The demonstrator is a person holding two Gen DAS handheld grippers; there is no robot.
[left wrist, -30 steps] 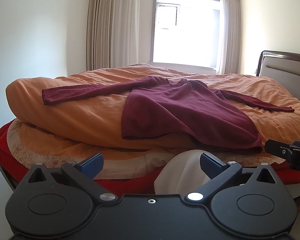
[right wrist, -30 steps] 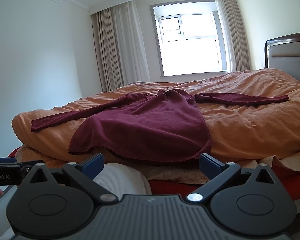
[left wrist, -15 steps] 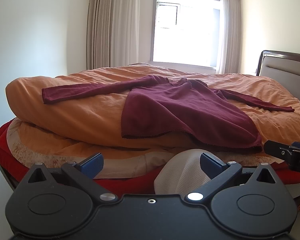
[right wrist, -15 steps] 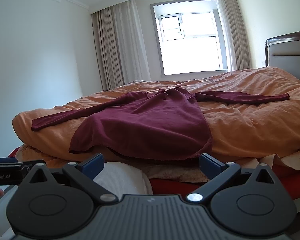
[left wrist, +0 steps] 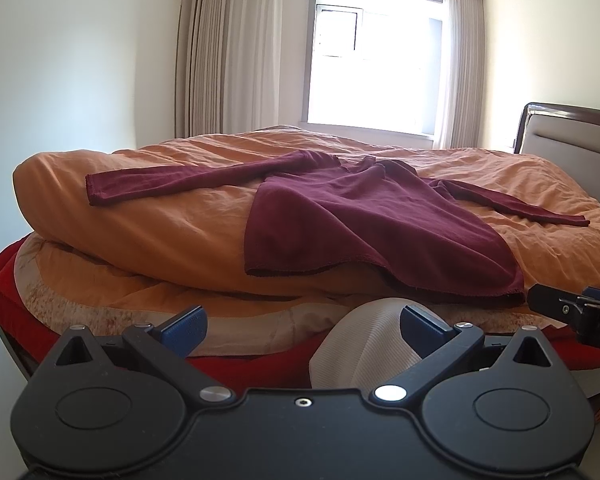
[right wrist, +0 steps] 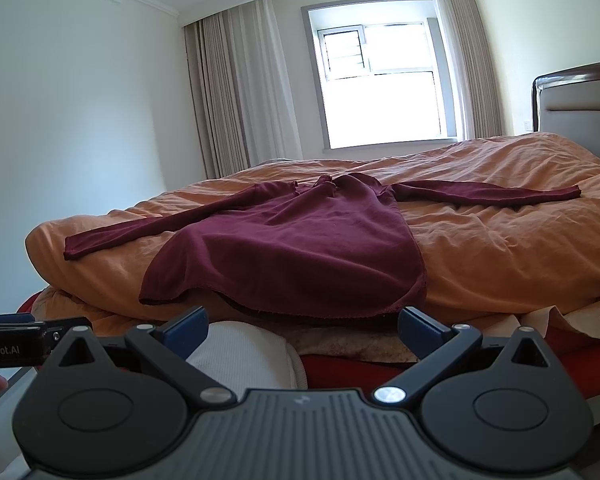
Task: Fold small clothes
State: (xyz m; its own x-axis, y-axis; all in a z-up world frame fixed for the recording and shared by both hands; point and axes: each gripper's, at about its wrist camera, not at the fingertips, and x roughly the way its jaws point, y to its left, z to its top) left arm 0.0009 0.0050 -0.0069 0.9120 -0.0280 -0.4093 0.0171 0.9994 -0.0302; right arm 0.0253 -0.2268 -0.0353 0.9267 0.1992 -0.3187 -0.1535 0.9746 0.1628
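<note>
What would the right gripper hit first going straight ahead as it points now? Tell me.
Most likely the near hem of the maroon long-sleeved top, which drapes over the edge of the orange duvet. The right gripper is open and holds nothing. A white ribbed cloth lies lower, nearer; depth is unclear.

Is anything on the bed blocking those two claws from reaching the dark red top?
Nothing visible does. The dark red long-sleeved top lies spread on the orange duvet, with open space between its hem and both the left gripper and the right gripper, which stand open.
</note>
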